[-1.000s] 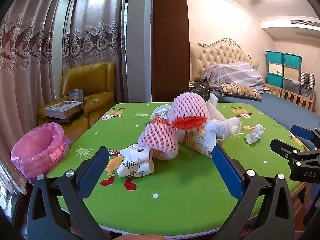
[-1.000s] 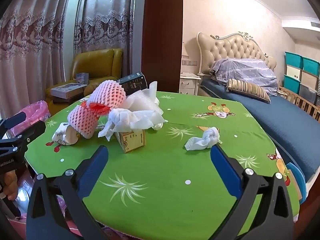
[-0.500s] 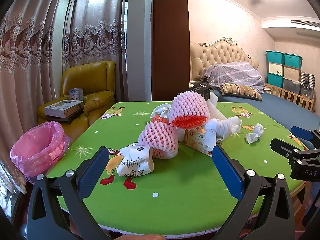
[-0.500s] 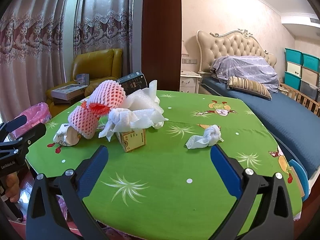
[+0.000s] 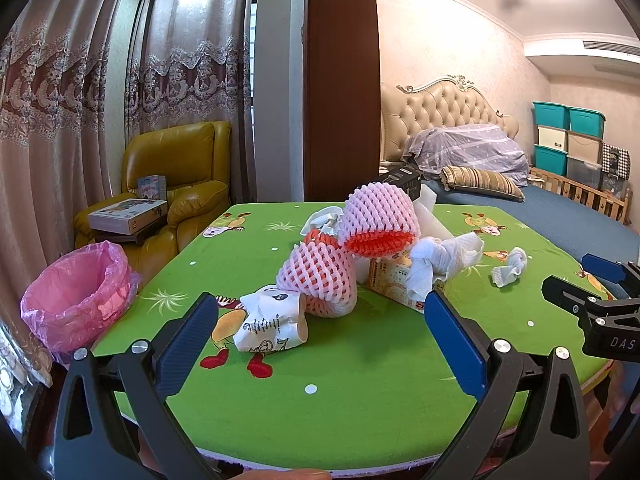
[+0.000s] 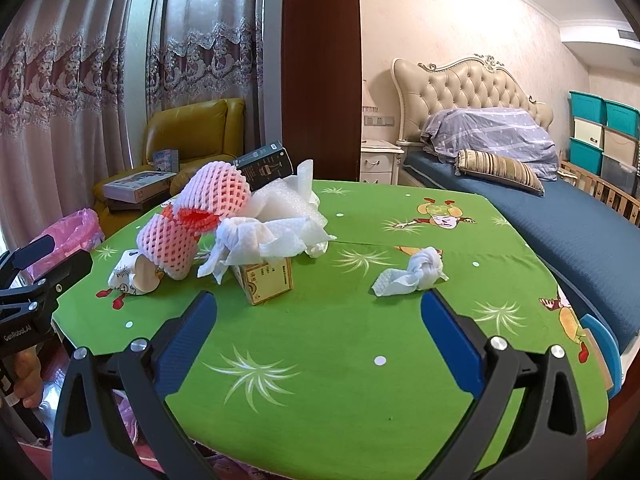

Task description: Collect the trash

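Little had moved since the earlier frames: both views had only crept slightly nearer the litter, and nothing on the table (image 5: 360,420) had shifted. The left gripper (image 5: 320,320) hung over the near edge with its blue fingers (image 5: 188,332) spread wide and empty, and the right gripper (image 6: 318,316) hung likewise, agape and holding nothing, over the same edge further toward the bed side. Near the middle of the green cloth lay the heap of trash: two pink foam fruit nets (image 5: 348,256), one resting on the other, a crumpled printed paper cup (image 5: 272,326) touching the lower net on its near side, and a small cardboard box (image 6: 266,280) draped with white tissue (image 6: 264,240). A twisted tissue wad (image 6: 412,274) lay apart from the heap, toward the bed-side edge. Off the table's armchair-side edge stood a pink-lined bin (image 5: 80,292).
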A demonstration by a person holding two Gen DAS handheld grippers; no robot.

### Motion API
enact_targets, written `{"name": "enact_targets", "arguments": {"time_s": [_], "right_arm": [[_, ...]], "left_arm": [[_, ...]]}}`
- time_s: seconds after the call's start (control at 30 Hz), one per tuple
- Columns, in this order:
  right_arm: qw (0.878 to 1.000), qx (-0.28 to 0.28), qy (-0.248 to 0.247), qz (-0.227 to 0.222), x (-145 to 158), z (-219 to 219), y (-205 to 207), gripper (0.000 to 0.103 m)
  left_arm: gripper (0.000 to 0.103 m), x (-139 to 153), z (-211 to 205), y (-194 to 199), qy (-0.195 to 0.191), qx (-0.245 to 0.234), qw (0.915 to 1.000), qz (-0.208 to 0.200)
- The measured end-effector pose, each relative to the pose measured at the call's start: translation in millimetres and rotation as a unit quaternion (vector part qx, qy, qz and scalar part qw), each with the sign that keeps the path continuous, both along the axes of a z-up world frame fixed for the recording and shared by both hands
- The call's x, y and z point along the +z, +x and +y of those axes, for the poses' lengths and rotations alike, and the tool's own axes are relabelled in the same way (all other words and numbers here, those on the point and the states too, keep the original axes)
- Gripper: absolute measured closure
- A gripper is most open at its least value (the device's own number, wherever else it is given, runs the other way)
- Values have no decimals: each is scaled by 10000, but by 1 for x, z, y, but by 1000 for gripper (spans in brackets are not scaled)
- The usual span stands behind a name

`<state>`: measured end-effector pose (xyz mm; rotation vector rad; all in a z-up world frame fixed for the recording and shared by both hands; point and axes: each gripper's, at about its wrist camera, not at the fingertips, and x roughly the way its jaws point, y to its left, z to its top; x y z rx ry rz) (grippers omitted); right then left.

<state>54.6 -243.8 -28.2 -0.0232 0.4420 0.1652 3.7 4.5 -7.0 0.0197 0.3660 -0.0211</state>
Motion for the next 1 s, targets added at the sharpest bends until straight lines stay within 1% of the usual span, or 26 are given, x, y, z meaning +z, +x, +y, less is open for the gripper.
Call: {"name": "enact_targets", "arguments": {"time_s": [0.27, 1.0], "right_arm": [[10000, 7, 91, 19, 0, -1, 0, 4], [9999, 91, 69, 84, -5, 3, 3, 4]], "left_arm": [[6, 0, 0, 0, -8, 7, 10000, 5], [6, -4, 2, -1, -66, 46, 10000, 45]]}}
